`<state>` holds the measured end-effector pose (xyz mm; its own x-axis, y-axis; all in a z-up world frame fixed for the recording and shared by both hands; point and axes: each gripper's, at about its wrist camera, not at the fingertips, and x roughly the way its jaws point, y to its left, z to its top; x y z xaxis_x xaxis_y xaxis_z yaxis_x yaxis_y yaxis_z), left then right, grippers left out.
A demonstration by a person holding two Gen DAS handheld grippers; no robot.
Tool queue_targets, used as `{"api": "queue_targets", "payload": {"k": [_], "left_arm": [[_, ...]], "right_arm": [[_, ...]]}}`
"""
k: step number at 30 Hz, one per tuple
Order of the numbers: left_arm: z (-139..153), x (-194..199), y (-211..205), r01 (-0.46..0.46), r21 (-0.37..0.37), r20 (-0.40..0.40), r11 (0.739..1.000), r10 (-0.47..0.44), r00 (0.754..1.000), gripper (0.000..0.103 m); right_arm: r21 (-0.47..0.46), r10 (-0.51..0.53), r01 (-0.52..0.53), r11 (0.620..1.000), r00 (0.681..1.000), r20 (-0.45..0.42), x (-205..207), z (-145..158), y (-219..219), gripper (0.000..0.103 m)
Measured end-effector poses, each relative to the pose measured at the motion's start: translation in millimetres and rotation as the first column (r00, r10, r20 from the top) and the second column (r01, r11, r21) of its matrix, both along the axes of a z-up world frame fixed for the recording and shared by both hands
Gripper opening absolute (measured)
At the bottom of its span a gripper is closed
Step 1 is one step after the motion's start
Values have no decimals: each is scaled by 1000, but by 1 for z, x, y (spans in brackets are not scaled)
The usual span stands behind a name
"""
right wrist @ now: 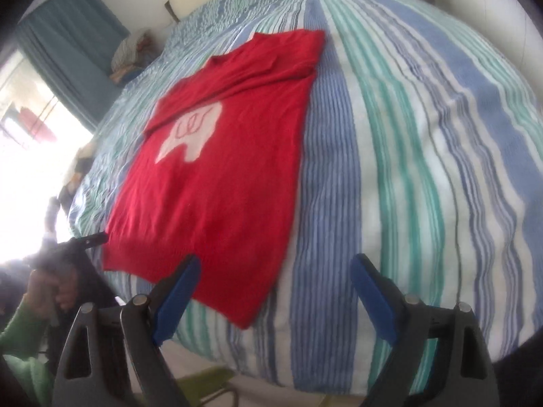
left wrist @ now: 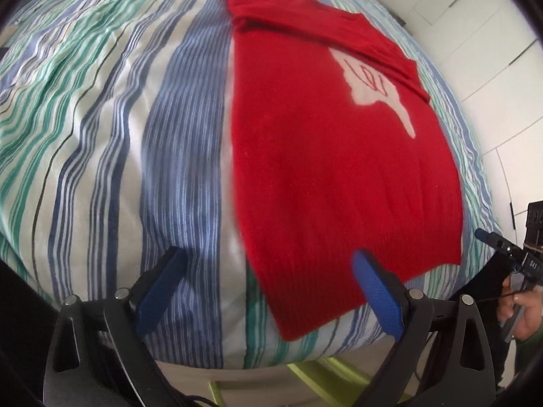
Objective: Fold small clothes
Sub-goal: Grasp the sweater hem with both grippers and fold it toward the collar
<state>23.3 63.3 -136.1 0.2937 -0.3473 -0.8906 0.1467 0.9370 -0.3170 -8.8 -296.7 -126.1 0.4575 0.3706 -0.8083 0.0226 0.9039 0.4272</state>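
Red knit sweater (left wrist: 325, 169) looks soft, light; pinch its near hem corners. Left tool (left wrist: 268, 288) and right tool (right wrist: 275, 291) both spread, empty.

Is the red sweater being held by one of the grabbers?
No, the red sweater lies flat on the striped bed, and both the left gripper and right gripper are open and empty.

Below me the bed (left wrist: 112, 142) wears a cover striped in blue, green and white. On it my red sweater (left wrist: 325, 169) lies flat, hem near the bed's edge (a white figure on its chest, one sleeve folded across the top).
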Motion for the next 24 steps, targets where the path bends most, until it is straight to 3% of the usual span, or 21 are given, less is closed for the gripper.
{"api": "queue_targets", "payload": {"k": [2,6,7,9,10,11,12,13,19,24], "left_arm": [[1,-4,-3,7,-33,-21,999,-8,1000,80],[-7,-9,-12,50,-22,-52,999,-51,997,69],[-9,-13,-14,45,-22,-58,999,-46,997,61],[-11,-8,-8,22,-56,-86,998,-27,996,36],[-12,-9,-6,17,-79,-105,997,-26,994,12],[-12,-8,-1,13,-103,-123,995,-26,992,8],[-10,-9,2,7,-110,-127,994,-21,992,7],[-6,-10,5,8,-116,-129,993,-23,991,6],[34,-8,11,18,-218,-104,976,-42,994,5],[74,54,14,12,-318,-16,948,-19,1000,5]], "right_arm": [[53,3,-1,999,999,-38,-3,-8,5,85],[126,20,-6,992,994,-112,2,-30,15,74],[142,34,-14,990,990,-136,4,-37,18,69],[156,51,-26,987,986,-161,6,-47,25,65],[159,60,-34,987,985,-162,7,-50,29,55],[152,69,-44,987,983,-169,8,-52,32,27],[135,71,-47,990,981,-181,10,-54,33,9],[131,70,-46,990,979,-190,10,-55,34,5],[174,18,4,985,993,-120,0,-20,20,4],[252,-82,77,965,997,10,23,21,-3,4]]}}
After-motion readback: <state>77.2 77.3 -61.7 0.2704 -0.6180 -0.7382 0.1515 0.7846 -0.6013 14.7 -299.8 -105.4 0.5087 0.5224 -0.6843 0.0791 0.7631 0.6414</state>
